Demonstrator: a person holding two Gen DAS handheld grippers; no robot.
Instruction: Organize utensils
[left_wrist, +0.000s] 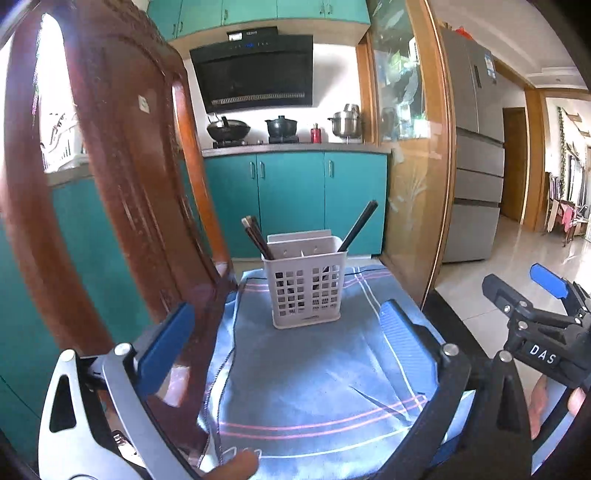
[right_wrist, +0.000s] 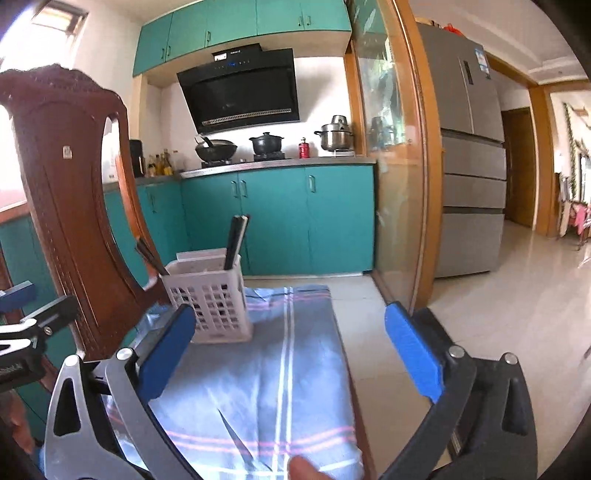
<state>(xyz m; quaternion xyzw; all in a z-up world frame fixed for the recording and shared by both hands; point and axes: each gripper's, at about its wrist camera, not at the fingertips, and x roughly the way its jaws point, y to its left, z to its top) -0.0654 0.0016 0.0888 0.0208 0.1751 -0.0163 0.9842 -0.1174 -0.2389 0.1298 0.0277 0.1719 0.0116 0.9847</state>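
**Utensil caddy loaded; both grippers empty**

A white perforated plastic utensil holder (left_wrist: 306, 280) stands upright on a blue cloth with pink and white stripes (left_wrist: 314, 376) that covers the tabletop, close to the far edge. Two groups of dark chopsticks already stand in it: one bundle (left_wrist: 256, 236) leans out of the left compartment, another pair (left_wrist: 358, 225) leans right from the opposite side. The left gripper (left_wrist: 291, 339) is held well short of the holder, jaws spread wide, nothing between its blue pads. The right gripper (right_wrist: 295, 350) is likewise wide open and empty, with the holder (right_wrist: 210, 295) ahead and to its left. A carved reddish-brown wooden chair back (right_wrist: 70, 206) rises beside the holder. No loose utensils show on the cloth, so the sorting appears largely or wholly complete.
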